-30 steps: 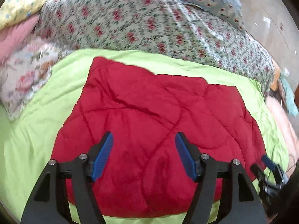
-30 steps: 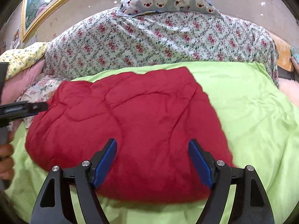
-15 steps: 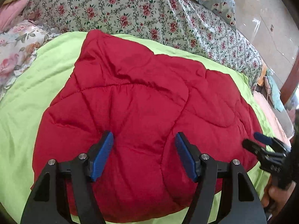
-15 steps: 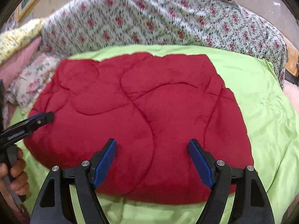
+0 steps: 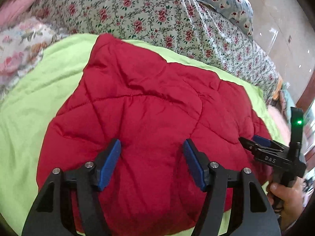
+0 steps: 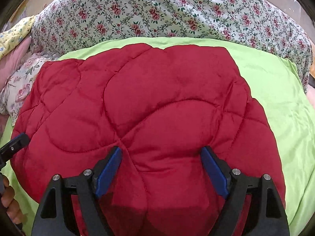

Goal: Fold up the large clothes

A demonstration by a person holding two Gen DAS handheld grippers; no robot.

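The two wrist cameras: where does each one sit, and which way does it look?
Left wrist: on the open left claw, looking down on the red quilt; right claw and hand at right edge.
Right wrist: on the open right claw, its jaws just widened, nothing held, looking down; left claw tip at left edge.
Shared: quilt, green sheet, floral bedding.

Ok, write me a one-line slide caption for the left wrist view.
Open left gripper poised over a red quilted garment on a green bedspread, right gripper approaching its edge.
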